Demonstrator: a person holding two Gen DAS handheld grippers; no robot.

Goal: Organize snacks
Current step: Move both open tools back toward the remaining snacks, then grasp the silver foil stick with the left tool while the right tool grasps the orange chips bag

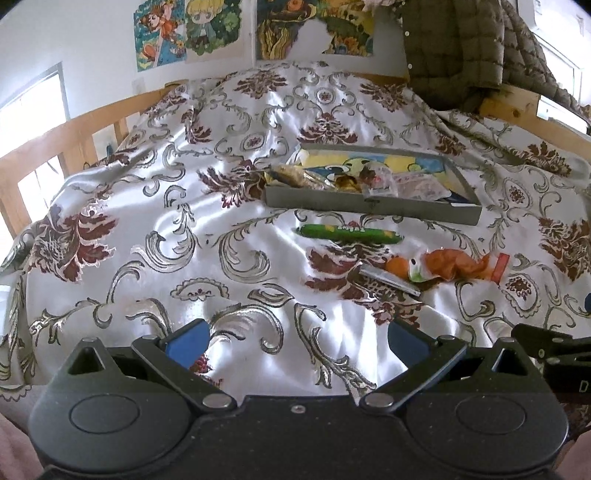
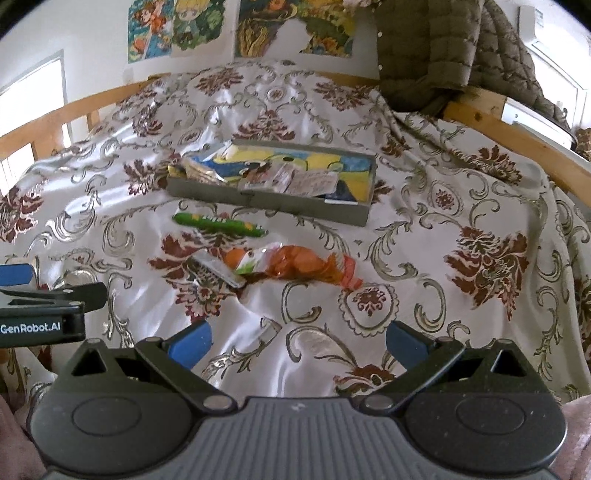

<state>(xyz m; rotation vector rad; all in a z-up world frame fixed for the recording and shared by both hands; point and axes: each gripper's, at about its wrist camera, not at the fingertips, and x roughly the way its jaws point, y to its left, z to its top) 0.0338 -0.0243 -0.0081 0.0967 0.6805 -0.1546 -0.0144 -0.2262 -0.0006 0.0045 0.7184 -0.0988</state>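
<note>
**Both grippers empty, three snacks outside the box**

Biggest thing here is the cloth, shiny white with maroon and grey swirls, draped over the whole surface and pretty wrinkled. A puffy olive jacket hangs at the far right, and posters are stuck on the wall behind.

The box sits open past the middle of the cloth, grey walls, with a bunch of wrapped snacks already piled inside on the left and centre.

The left gripper is spread wide with nothing between its blue pads. The right gripper is the same, released and empty, low over the near edge.

In front of the box: a green stick pack lying crosswise, nearer still an orange bag, and a small silver wrapper touching the bag's left end.
</note>
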